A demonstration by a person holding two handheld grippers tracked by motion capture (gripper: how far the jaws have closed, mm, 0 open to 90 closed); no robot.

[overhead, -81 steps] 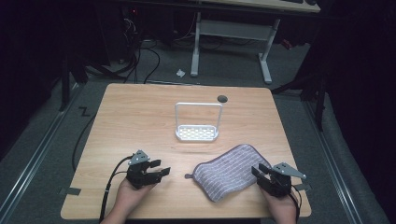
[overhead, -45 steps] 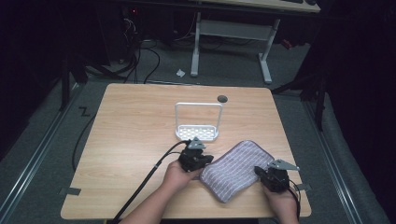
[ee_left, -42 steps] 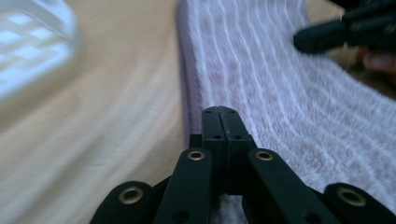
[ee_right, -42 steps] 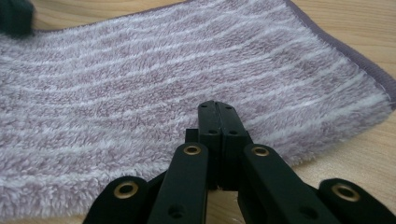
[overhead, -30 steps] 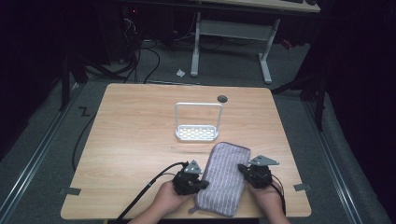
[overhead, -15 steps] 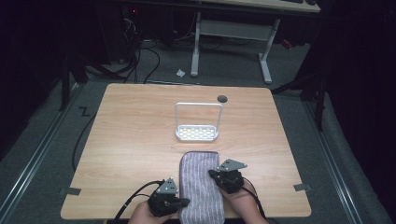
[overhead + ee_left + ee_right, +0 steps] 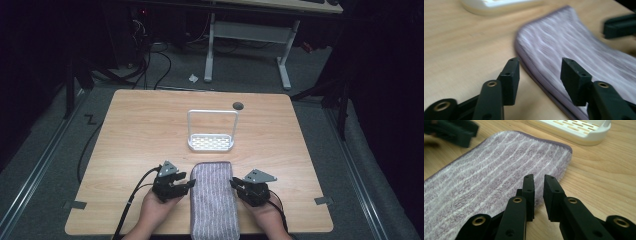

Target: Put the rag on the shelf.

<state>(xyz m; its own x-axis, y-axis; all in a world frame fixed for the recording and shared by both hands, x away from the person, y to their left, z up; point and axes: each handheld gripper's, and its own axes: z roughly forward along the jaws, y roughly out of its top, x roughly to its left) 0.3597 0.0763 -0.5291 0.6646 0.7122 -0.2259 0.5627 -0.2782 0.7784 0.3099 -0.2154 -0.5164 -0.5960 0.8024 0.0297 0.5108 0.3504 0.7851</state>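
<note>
The left tool (image 7: pixel 537 72) has its jaws spread wide, straddling the left edge of the cloth (image 7: pixel 214 200) without pinching it. The right tool (image 7: pixel 538 195) has its jaws nearly pressed together with a thin gap between them, just at the cloth's right edge; nothing is visibly caught in them.

The cloth is a striped, fluffy pad lying flat on the bench (image 7: pixel 140 135), between the two tools at the near edge. Its long axis runs straight away from the person, its far short end pointing at the white rack (image 7: pixel 211 142) and stopping just short of it; its near end reaches the bench edge.

It looks soft, light and limp, likely to sag and fold when lifted. The stitched border along the long sides seems the best place to pinch.
</note>
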